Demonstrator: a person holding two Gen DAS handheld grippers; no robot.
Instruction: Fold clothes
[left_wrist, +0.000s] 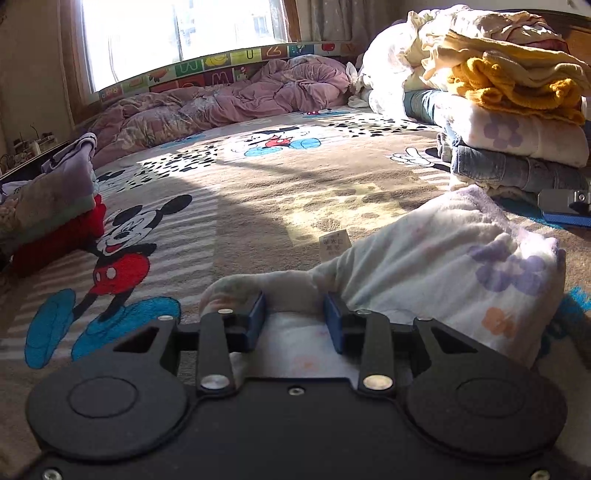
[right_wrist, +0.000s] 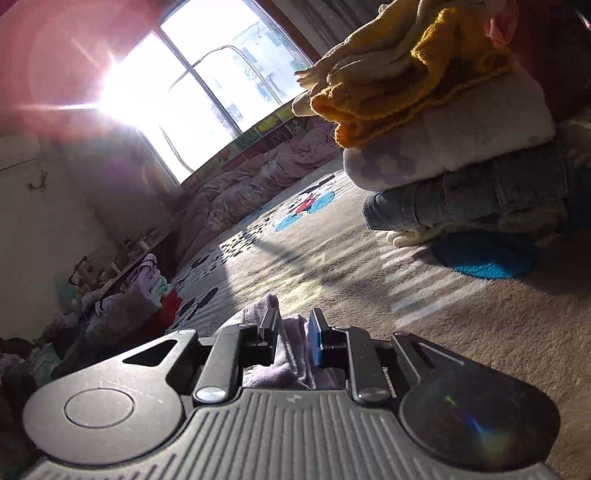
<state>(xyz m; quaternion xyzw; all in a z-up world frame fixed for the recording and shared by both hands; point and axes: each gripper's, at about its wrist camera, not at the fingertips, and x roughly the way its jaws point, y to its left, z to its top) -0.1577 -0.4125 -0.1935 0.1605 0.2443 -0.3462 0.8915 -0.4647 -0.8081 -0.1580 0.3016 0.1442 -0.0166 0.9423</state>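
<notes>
Far left of your left wrist view: a small stack of folded clothes (left_wrist: 55, 206), red piece at the bottom, sits at the edge of the Mickey blanket (left_wrist: 258, 206). Likely your finished pile, kept well apart from the work area.

Centre, low: your left gripper (left_wrist: 294, 315) has its blue pads (left_wrist: 258, 317) part-spread with a fold of the white fleece garment (left_wrist: 443, 266) bunched between them. Cloth fills the gap, so you seem to be pinching it, though I cannot tell how firmly. The garment, printed with purple and orange flowers, runs up and to the right from the jaws and rests partly on the blanket; its care label (left_wrist: 335, 243) shows just beyond the fold.

Right: a taller stack (left_wrist: 517, 122) with denim at the bottom, a matching floral fleece above, and mustard knit on top. It sits near the garment's far end.

Far right edge: a grey and blue gripper part shows, probably your right one.

Right wrist view: your right gripper (right_wrist: 293, 339) is pressed onto a wad of pale lilac-looking fleece (right_wrist: 291, 354), presumably the same garment's other end. Holding both ends suggests you mean to stretch or fold it.
</notes>
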